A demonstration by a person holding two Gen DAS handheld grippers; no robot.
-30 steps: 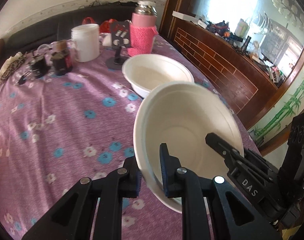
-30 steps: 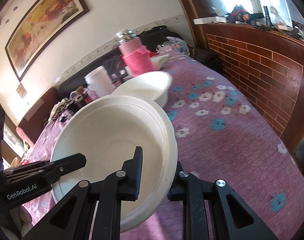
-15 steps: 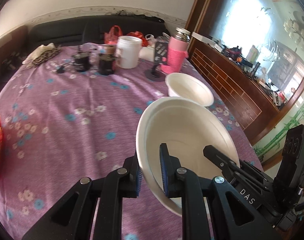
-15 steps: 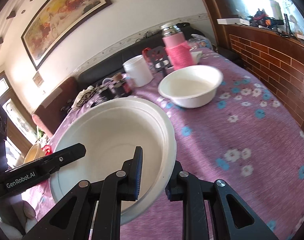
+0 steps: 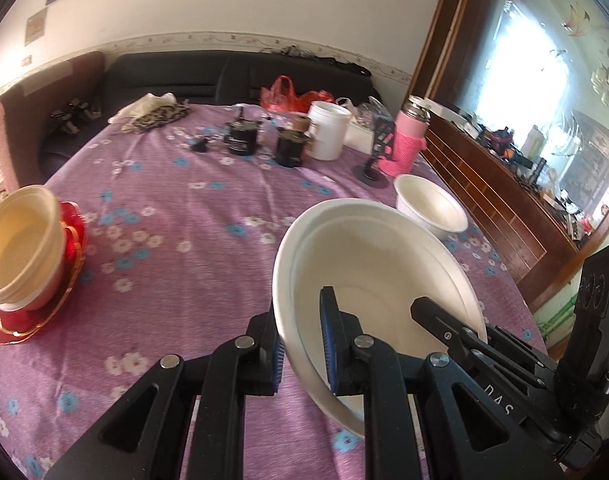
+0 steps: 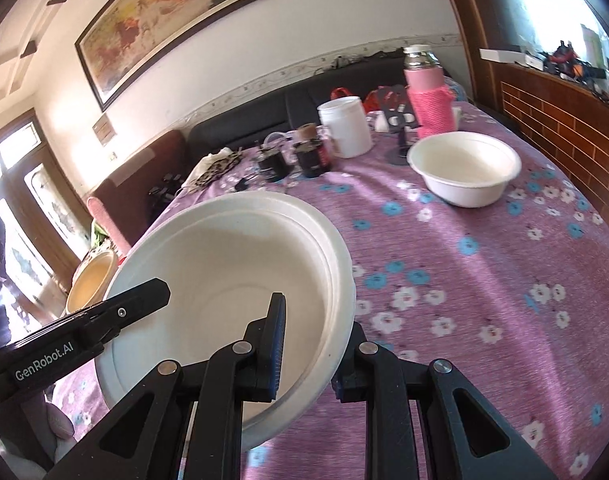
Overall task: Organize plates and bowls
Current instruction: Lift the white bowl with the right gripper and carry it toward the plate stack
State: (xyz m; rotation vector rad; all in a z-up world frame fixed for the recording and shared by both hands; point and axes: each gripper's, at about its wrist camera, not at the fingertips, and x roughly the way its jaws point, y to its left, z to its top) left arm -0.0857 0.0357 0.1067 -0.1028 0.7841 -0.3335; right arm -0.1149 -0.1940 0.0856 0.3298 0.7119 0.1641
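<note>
Both grippers hold one large white bowl (image 5: 380,264) above the purple flowered tablecloth. My left gripper (image 5: 302,344) is shut on its near-left rim. My right gripper (image 6: 310,346) is shut on its right rim; the bowl also shows in the right wrist view (image 6: 232,264). A second white bowl (image 5: 430,210) stands on the table near the pink flask, and shows in the right wrist view (image 6: 464,168). A stack of cream bowls (image 5: 20,244) sits on a red plate (image 5: 36,308) at the table's left edge.
At the far side stand a pink flask (image 5: 406,140), a white tub (image 5: 327,130), dark jars (image 5: 290,146) and a phone stand (image 5: 374,168). A brick-faced wooden counter (image 5: 500,200) runs along the right. A black sofa (image 5: 224,76) lies behind the table.
Both grippers have pulled back and swung left with the bowl. The second white bowl now lies farther off, and the stack of cream bowls on the red plate has come into view.
</note>
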